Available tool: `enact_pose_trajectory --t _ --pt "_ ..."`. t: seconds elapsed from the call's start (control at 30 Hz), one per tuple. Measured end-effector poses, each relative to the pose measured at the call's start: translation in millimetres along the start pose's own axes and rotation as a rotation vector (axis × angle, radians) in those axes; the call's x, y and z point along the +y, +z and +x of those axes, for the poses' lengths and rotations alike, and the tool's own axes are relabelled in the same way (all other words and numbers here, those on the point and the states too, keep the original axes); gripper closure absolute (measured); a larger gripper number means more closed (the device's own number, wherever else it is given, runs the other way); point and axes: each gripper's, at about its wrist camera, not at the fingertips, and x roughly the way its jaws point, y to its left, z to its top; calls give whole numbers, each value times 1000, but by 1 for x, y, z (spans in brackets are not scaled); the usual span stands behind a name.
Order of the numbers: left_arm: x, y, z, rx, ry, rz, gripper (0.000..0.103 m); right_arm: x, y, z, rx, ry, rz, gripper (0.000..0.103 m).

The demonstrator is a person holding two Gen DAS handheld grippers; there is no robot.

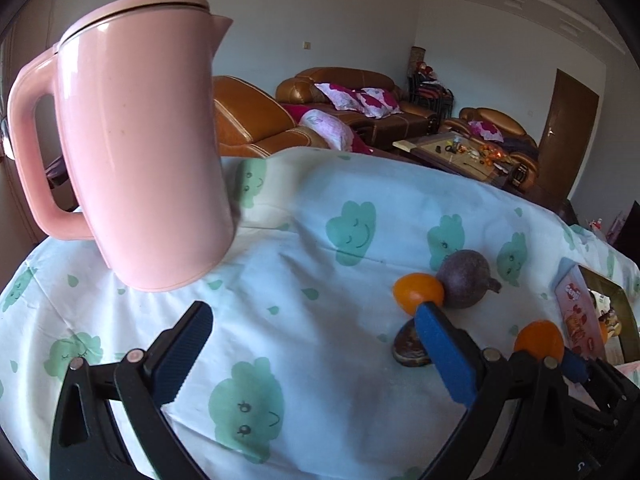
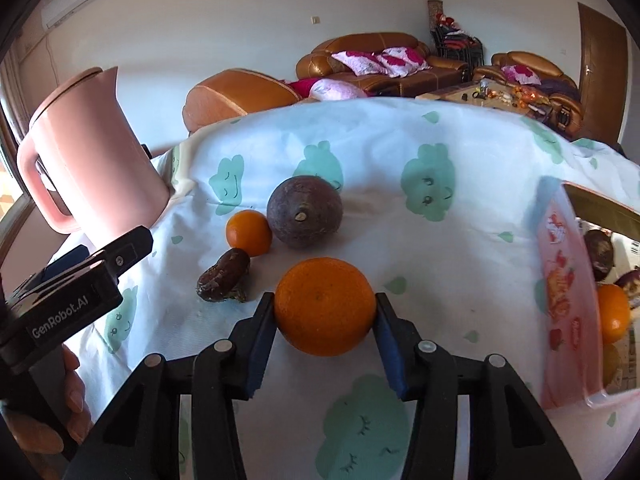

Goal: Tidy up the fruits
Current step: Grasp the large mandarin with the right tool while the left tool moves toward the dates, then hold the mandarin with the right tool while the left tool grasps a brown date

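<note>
My right gripper [image 2: 325, 320] is shut on a large orange [image 2: 325, 306], one blue pad pressing on each side, low over the cloud-print cloth [image 2: 400, 240]. Just beyond it lie a small orange [image 2: 249, 233], a round dark-purple fruit [image 2: 305, 212] and a wrinkled brown fruit [image 2: 222, 276]. My left gripper [image 1: 314, 348] stands open over bare cloth, with nothing between its fingers. Its right finger [image 1: 440, 352] partly covers the brown fruit [image 1: 406, 346]. In the left wrist view the held orange [image 1: 538, 338] shows at the right.
A pink kettle [image 1: 144, 140] stands on the cloth at the left, close to my left gripper. At the right edge an open box [image 2: 560, 300] holds an orange [image 2: 614, 312] and a dark fruit [image 2: 600, 254]. Sofas and a low table lie beyond.
</note>
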Motion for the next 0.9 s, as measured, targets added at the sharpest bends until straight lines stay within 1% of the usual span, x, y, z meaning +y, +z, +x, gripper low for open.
enact_pose_trajectory --t 0.07,0.17,0.23,0.3,0.37,0.4,0.43,0.53,0.57,0.6,0.63,0.67,0.7,0.73,0.8,0.9 --pt "-13 -2 3 13 -45 34 0 -6 -8 -21 -59 -32 -20 54" --pt "-33 -5 14 50 -61 88 4 -14 -16 -44 -107 -51 -32 53" --pt "-44 -5 24 82 -60 114 10 -19 -20 -51 -117 -47 -30 53" --pt "-54 -7 36 119 -61 142 14 -23 -21 -55 -126 -39 -21 53" --pt "-62 -7 49 178 -47 169 22 -26 -20 -54 -124 -25 -8 53" --pt "-63 -8 54 204 -42 165 29 -27 -20 -52 -118 -18 -2 53" --pt "-62 -7 58 215 -43 153 29 -28 -19 -50 -112 -12 4 53" --pt "-58 -4 55 206 -64 126 30 -28 -18 -48 -104 -1 7 53" --pt "-57 -3 54 202 -66 117 33 -28 -18 -47 -100 0 5 53" --pt "-54 -2 51 195 -77 104 45 -27 -18 -46 -96 1 3 53" --pt "-51 -2 49 187 -108 92 65 -28 -18 -46 -94 1 4 53" --pt "-48 -2 46 180 -128 80 64 -28 -18 -45 -95 1 6 53" --pt "-45 -1 43 169 -130 65 65 -28 -19 -46 -100 -1 10 53" --pt "-42 -1 38 149 -124 51 69 -29 -19 -47 -106 -4 13 53" --pt "-37 -1 26 84 -101 33 74 -29 -20 -49 -118 -9 14 53" --pt "-37 -2 2 -34 -58 39 74 -26 -21 -53 -141 -27 1 53"
